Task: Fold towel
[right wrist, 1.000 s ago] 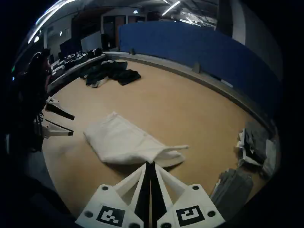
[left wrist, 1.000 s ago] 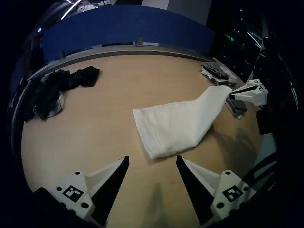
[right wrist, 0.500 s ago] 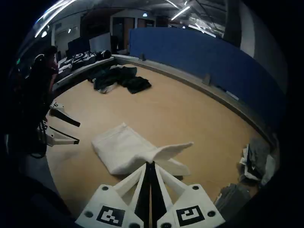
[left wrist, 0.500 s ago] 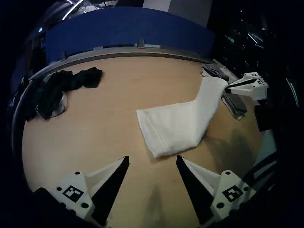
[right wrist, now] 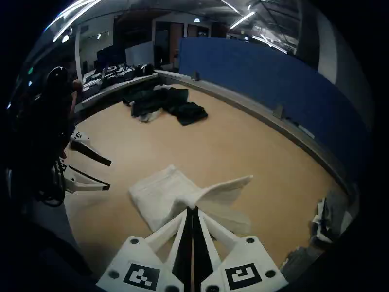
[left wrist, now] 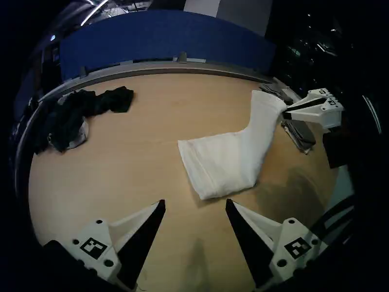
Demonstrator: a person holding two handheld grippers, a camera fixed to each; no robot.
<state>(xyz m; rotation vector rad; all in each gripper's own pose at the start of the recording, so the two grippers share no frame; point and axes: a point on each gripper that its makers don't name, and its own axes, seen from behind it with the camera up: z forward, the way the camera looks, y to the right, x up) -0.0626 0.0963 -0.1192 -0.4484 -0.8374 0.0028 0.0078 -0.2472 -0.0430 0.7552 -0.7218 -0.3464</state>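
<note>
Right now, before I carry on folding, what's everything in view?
towel: one, white, mid-table, one end lifted
clothes pile: one, dark, far side of the table near the partition
grey cloths: one stack, table edge beside the right gripper
partition: one, blue, along the table's back edge
table: one, light wood
left gripper: white, fingers open, short of the towel
right gripper: white, fingers shut on the towel's raised end

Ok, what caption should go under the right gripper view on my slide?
Right gripper, shut on one end of the white towel, holds it up off the wooden table; open left gripper nearby.
</note>
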